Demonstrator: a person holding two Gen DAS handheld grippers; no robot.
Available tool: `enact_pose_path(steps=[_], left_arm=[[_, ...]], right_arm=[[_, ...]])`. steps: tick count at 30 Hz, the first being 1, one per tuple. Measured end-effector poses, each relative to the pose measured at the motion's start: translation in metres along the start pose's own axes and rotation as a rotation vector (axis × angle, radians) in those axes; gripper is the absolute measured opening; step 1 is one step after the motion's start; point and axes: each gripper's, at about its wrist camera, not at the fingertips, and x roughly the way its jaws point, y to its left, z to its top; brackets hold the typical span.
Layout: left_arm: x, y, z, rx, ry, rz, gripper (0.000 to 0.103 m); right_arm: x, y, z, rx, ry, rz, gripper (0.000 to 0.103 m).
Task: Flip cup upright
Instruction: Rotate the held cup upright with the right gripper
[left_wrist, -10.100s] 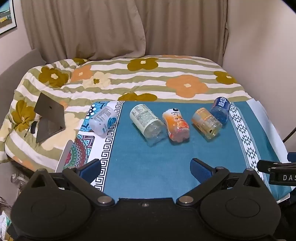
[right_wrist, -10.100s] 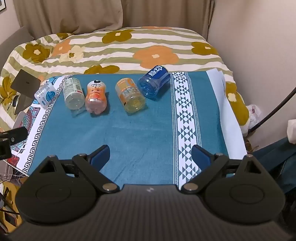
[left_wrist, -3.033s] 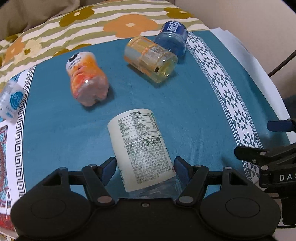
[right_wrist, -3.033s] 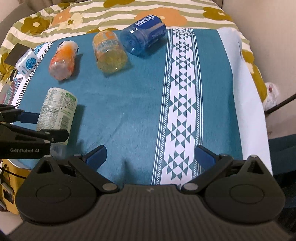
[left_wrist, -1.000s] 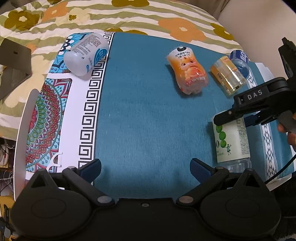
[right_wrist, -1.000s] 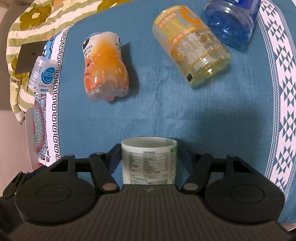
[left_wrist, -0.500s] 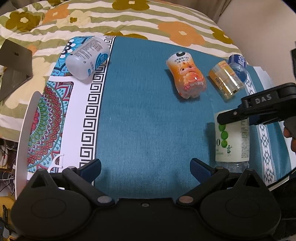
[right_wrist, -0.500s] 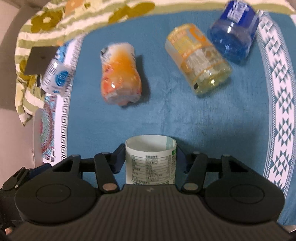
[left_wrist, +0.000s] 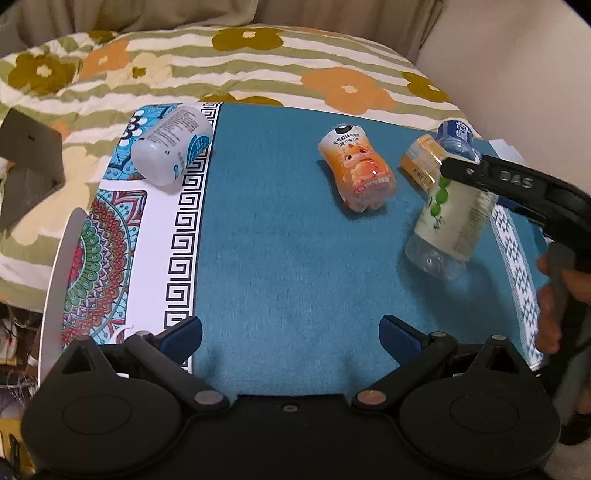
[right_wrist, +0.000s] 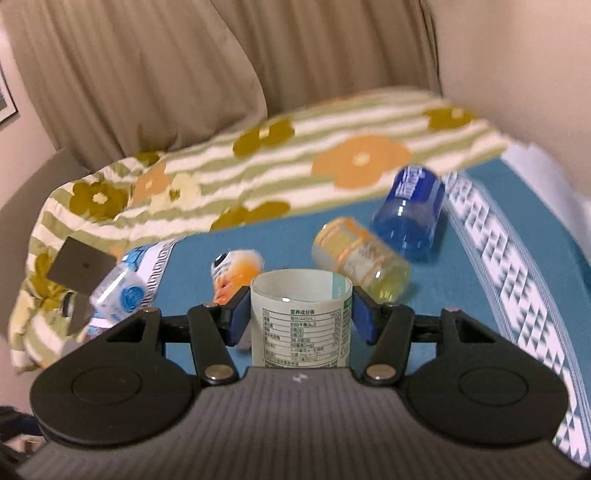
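Note:
A clear cup with a white and green label (right_wrist: 301, 325) sits between the blue pads of my right gripper (right_wrist: 300, 314), which is shut on it. Its open rim faces up and away from the camera. In the left wrist view this cup (left_wrist: 450, 218) leans with its top toward the far right. Its clear base is low over the teal cloth (left_wrist: 288, 240), under the right gripper (left_wrist: 498, 181); I cannot tell if it touches. My left gripper (left_wrist: 291, 330) stands open over the near cloth, holding nothing.
Several other cups lie on their sides: orange (left_wrist: 356, 168), yellow (left_wrist: 419, 158), blue (left_wrist: 456, 138) and white-blue (left_wrist: 173, 147) on the patterned strip. A dark flat object (left_wrist: 26, 166) rests on the flowered quilt (left_wrist: 258, 66). A hand (left_wrist: 550, 295) shows at the right.
The right gripper has tipped upward with the labelled cup, so its view now reaches the curtain. The cup leans more than before. The left gripper stays open and has barely moved.

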Motion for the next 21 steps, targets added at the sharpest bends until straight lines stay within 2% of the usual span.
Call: enact_pose_path(steps=[5,10,15,21], left_arm=[[0.001,0.002,-0.009,0.010,-0.018,0.006,0.103],[0.003,0.001,-0.012,0.027,-0.018,0.011,0.103],[0.003,-0.001,-0.012,0.036,-0.018,0.002,0.103],[0.002,-0.007,-0.015,0.039,-0.012,-0.012,0.103]], right_arm=[[0.004,-0.002,-0.015,-0.044,-0.109,-0.002,0.072],[-0.004,0.008,-0.032,-0.132,-0.164,-0.003,0.073],[-0.020,0.015,-0.047,-0.215,-0.173,-0.005,0.073],[-0.033,0.020,-0.058,-0.258,-0.134,-0.015,0.074]])
